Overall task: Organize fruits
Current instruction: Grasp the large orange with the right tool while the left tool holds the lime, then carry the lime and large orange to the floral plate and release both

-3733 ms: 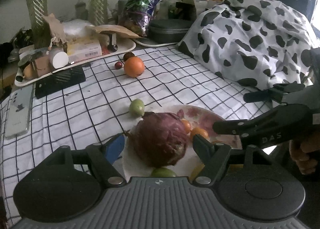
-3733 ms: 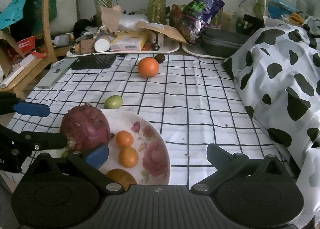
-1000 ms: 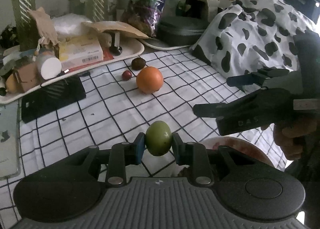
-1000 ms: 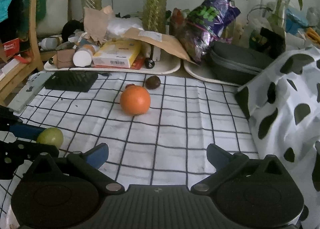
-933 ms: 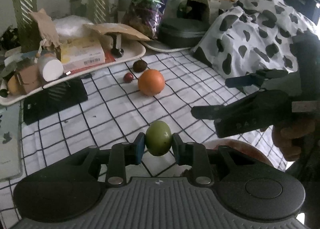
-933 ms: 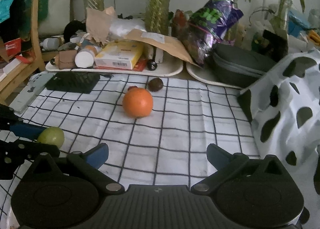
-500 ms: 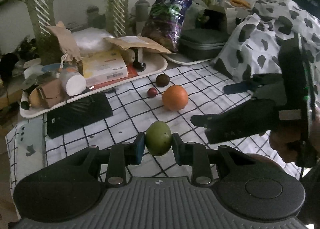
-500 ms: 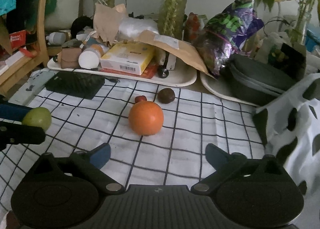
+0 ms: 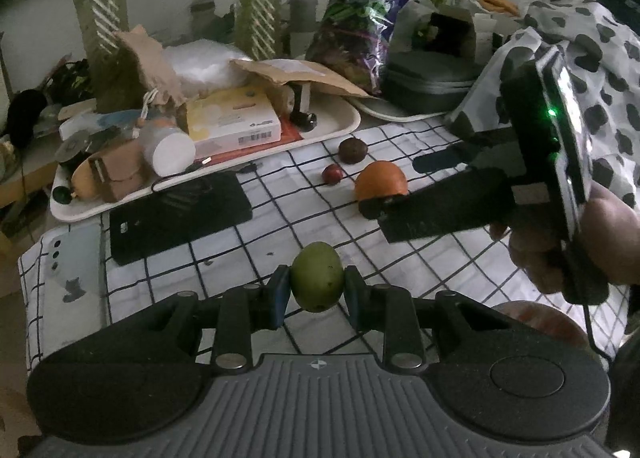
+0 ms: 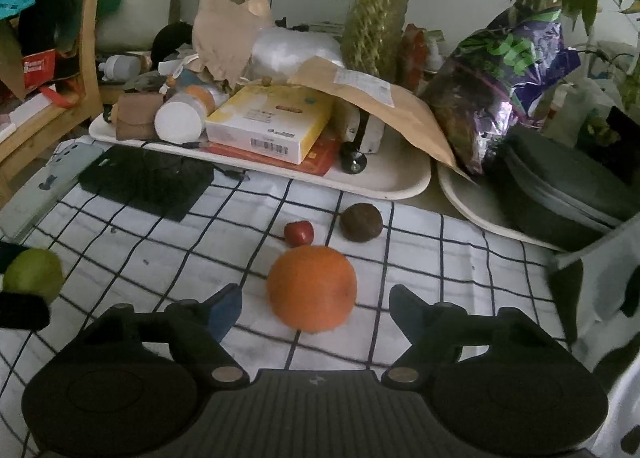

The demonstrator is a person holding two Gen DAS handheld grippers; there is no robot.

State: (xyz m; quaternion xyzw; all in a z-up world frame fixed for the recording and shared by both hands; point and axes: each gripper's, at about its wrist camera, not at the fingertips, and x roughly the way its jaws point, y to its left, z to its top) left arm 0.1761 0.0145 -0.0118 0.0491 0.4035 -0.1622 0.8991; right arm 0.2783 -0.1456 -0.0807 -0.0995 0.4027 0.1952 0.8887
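My left gripper (image 9: 316, 288) is shut on a small green fruit (image 9: 317, 282) and holds it above the checked cloth; the fruit also shows at the left edge of the right wrist view (image 10: 34, 278). My right gripper (image 10: 314, 308) is open, its fingers either side of an orange (image 10: 312, 288) that sits on the cloth. The orange also shows in the left wrist view (image 9: 380, 180), partly behind the right gripper (image 9: 404, 186). A small red fruit (image 10: 299, 232) and a dark brown fruit (image 10: 361, 222) lie just beyond the orange.
A white tray (image 10: 400, 178) with boxes and bottles stands behind the fruits. A black pad (image 10: 146, 180) and a phone (image 9: 70, 270) lie at the left. A grey case (image 10: 560, 186) and cow-print fabric (image 9: 608, 42) are at the right. A plate's rim (image 9: 536, 322) shows low right.
My right gripper has moved forward and down until its open fingers flank the orange. My left gripper has lifted and drawn back a little, still holding the green fruit.
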